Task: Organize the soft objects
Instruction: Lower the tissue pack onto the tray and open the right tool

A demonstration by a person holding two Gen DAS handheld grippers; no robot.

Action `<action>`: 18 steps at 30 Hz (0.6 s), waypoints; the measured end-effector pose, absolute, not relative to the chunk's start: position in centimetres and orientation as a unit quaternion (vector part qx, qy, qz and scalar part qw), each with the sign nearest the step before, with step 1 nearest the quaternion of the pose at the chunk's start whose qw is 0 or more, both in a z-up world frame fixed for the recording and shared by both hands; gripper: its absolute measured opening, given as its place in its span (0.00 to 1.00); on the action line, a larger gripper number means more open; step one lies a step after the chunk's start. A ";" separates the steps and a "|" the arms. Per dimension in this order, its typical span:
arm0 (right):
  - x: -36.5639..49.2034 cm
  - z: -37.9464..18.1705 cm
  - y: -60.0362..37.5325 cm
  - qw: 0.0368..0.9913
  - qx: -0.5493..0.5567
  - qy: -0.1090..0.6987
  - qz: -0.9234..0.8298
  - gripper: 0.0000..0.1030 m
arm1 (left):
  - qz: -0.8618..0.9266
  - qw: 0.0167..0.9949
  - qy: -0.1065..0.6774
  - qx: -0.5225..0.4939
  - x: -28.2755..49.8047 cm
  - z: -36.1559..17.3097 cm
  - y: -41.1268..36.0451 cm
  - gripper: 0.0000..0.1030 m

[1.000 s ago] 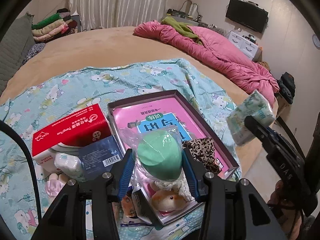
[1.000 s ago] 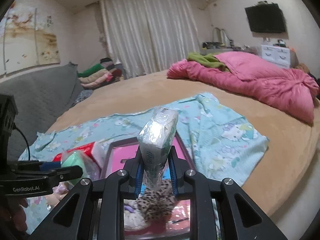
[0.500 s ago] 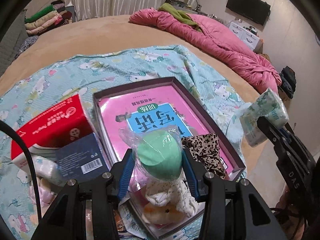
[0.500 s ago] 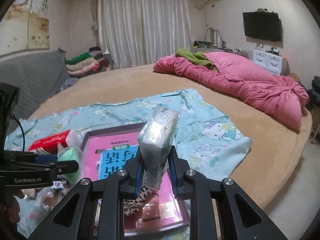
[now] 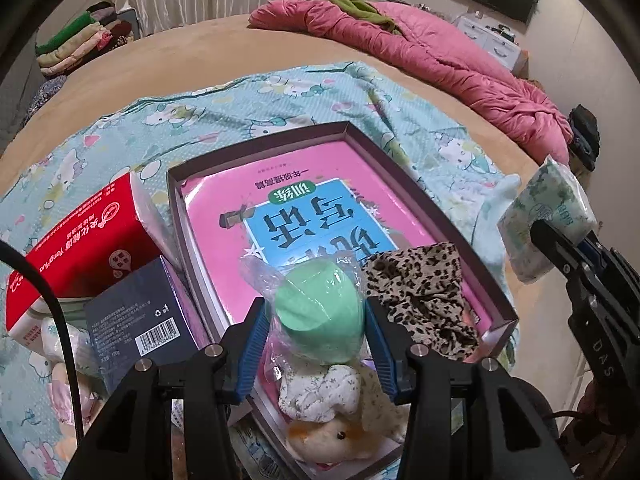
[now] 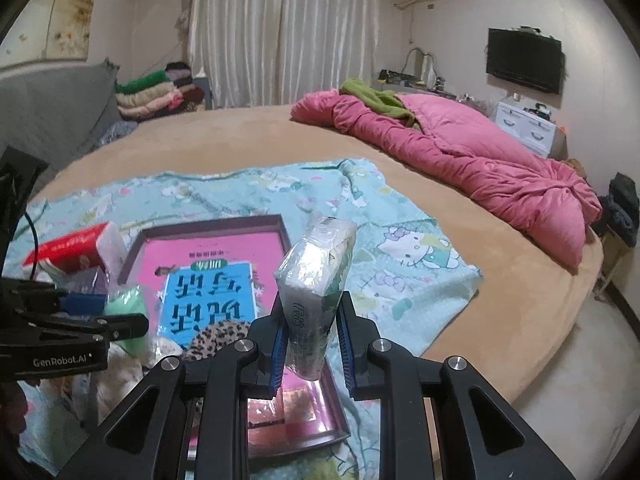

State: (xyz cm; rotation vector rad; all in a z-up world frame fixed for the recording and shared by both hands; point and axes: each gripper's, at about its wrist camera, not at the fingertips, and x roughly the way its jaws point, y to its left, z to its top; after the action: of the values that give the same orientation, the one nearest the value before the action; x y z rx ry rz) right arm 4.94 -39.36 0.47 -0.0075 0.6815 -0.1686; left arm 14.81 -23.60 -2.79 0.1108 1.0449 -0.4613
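Left gripper (image 5: 318, 344) jaws clenching bagged green sponge (image 5: 320, 316) between pads, hanging above box (image 5: 496, 300). Right gripper (image 6: 310, 344) jaws gripping tissue pack (image 6: 316, 280), sticking out toward 12 o'clock.

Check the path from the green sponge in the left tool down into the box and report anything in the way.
Partly blocked: directly under the bagged green sponge lie a floral cloth and a plush toy; the leopard cloth lies just right. The box has room farther back.
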 end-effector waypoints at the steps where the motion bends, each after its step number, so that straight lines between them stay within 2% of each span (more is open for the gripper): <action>1: 5.1 0.2 -39.3 0.938 -0.002 0.339 -0.077 0.22 | -0.217 0.839 0.495 0.054 14.9 -2.9 -23.6 0.47; 11: 6.8 -2.3 -37.1 0.924 -0.008 0.381 -0.016 0.22 | -0.213 0.837 0.501 0.048 15.5 -3.8 -22.9 0.47; 18: 8.2 -3.6 -36.4 0.915 0.026 0.402 0.031 0.23 | -0.217 0.836 0.502 0.044 15.7 -4.1 -22.6 0.47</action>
State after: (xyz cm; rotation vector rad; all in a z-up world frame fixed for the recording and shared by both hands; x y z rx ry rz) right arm 8.19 -36.35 -3.61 0.0543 0.8284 0.0644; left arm 15.74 -22.59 -4.08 0.0922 1.0636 -0.4602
